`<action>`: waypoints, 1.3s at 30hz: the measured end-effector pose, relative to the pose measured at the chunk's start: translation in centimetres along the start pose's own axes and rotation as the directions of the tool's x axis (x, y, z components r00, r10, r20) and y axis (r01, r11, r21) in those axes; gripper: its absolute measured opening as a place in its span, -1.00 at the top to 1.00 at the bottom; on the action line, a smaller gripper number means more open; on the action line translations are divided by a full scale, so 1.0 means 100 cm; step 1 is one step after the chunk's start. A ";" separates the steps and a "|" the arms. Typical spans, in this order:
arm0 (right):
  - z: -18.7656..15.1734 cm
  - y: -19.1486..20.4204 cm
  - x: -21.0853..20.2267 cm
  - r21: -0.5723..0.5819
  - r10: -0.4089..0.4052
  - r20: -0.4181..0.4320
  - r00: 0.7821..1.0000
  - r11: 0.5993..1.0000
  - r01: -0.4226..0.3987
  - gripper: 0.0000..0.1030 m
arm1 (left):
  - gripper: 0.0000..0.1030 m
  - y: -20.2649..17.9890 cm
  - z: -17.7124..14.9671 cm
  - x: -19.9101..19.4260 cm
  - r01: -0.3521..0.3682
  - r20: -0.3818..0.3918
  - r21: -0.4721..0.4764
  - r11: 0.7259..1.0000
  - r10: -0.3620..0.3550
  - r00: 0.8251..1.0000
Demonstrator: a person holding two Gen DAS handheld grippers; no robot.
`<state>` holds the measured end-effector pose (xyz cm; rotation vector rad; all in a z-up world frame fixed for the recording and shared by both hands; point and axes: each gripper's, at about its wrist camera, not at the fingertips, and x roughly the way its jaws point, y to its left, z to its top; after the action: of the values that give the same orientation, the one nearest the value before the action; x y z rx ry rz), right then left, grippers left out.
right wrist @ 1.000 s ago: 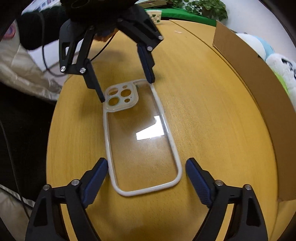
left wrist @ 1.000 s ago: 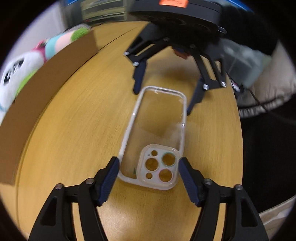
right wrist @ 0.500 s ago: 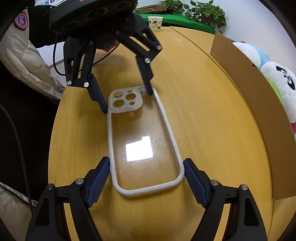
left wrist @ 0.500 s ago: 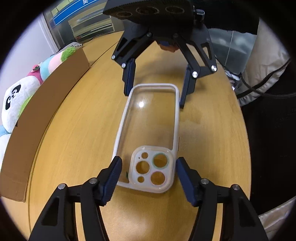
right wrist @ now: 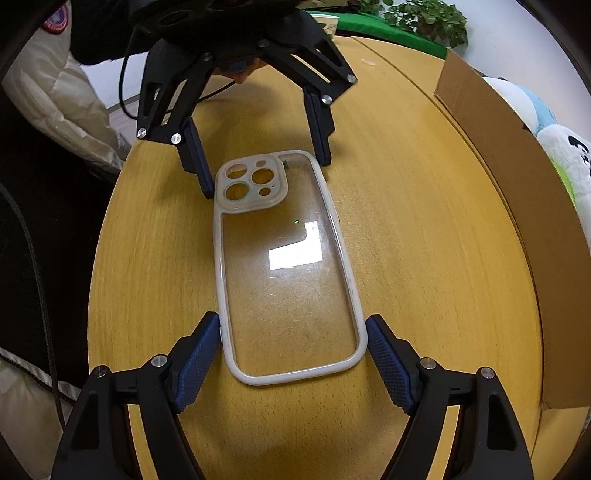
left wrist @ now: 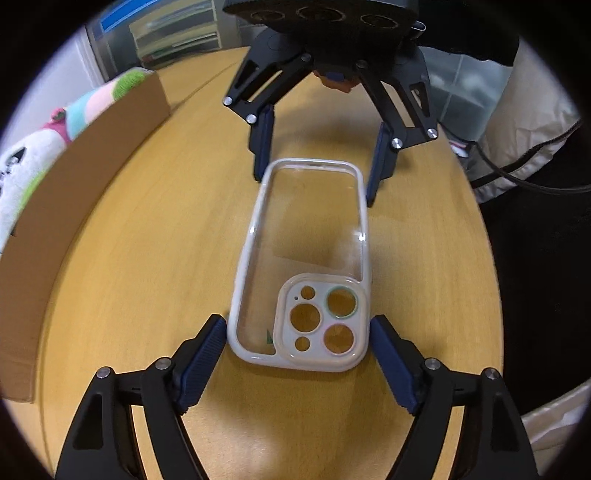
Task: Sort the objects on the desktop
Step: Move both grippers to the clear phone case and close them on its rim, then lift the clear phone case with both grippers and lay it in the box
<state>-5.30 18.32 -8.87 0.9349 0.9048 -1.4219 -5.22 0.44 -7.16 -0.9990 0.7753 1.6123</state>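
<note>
A clear phone case (left wrist: 306, 254) with a whitish rim lies flat on the round wooden table (left wrist: 155, 258). My left gripper (left wrist: 297, 328) is open and straddles the case's camera-cutout end, its blue pads (left wrist: 207, 354) close beside the rim on both sides. My right gripper (right wrist: 291, 323) is open too and straddles the opposite, plain end of the case (right wrist: 288, 288), with its pads (right wrist: 388, 362) right next to the rim. Each gripper shows in the other's view: the right gripper (left wrist: 314, 184) and the left gripper (right wrist: 266, 177) both stand at the far end.
A cardboard box wall (right wrist: 517, 206) runs along one side of the table, with plush toys (left wrist: 44, 147) behind it. A padded jacket (right wrist: 59, 96) and a black cable (left wrist: 524, 181) lie past the other edge. A paper cup (right wrist: 327, 22) and plants (right wrist: 424, 18) stand far off.
Both grippers have come down and closer, so their pads now flank the case's two ends. The case has stayed flat in its place.
</note>
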 end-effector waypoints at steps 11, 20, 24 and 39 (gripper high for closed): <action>-0.016 -0.011 -0.010 0.007 0.008 0.027 1.000 1.000 -0.008 -0.62 | -0.49 0.008 0.012 -0.012 0.006 0.001 0.011 1.000 -0.006 1.000; -0.008 -0.069 -0.071 -0.030 -0.084 0.069 0.994 0.996 0.086 -0.62 | -0.49 0.059 0.062 -0.093 -0.109 0.047 0.094 0.990 0.105 0.993; -0.001 -0.123 -0.111 -0.044 -0.143 0.094 0.985 0.988 0.147 -0.62 | -0.49 0.106 0.099 -0.132 -0.163 0.055 0.128 0.978 0.158 0.986; 0.096 -0.316 -0.109 -0.005 -0.240 0.045 0.970 0.971 0.241 -0.62 | -0.50 0.345 0.181 -0.128 -0.164 -0.072 0.094 0.982 0.171 0.983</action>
<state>-36.95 15.33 5.30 0.8024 1.0184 -1.6350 -41.23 1.93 12.43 -0.9606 0.9992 1.6743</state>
